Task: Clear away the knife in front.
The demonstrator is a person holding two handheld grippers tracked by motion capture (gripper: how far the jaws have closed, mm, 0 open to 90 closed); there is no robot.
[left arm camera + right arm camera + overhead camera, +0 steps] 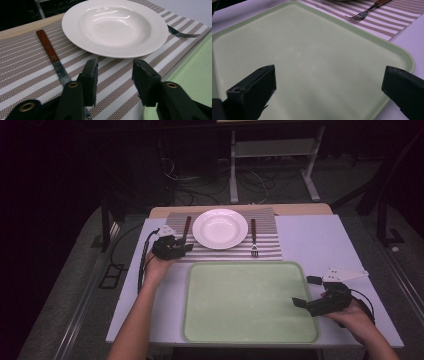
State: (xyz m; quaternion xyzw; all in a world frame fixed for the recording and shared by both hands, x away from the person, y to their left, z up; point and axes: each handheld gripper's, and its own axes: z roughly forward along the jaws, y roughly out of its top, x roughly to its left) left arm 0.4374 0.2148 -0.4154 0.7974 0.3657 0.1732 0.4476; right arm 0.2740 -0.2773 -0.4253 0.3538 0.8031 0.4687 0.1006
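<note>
The tip of the knife (pixel 53 58) is hidden under the left jaws. Beyond the right jaws, the handle of the fork (pixel 366 12) is cut off by the top edge.

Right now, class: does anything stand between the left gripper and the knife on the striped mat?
Nothing visible does. The left gripper hangs open just over the striped mat, and the knife lies bare right beside its jaws, the blade tip passing under one jaw. The white plate sits farther on, clear of the knife.

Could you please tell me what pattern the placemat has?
The placemat has brown and white woven stripes, clearest in the left gripper view.
</note>
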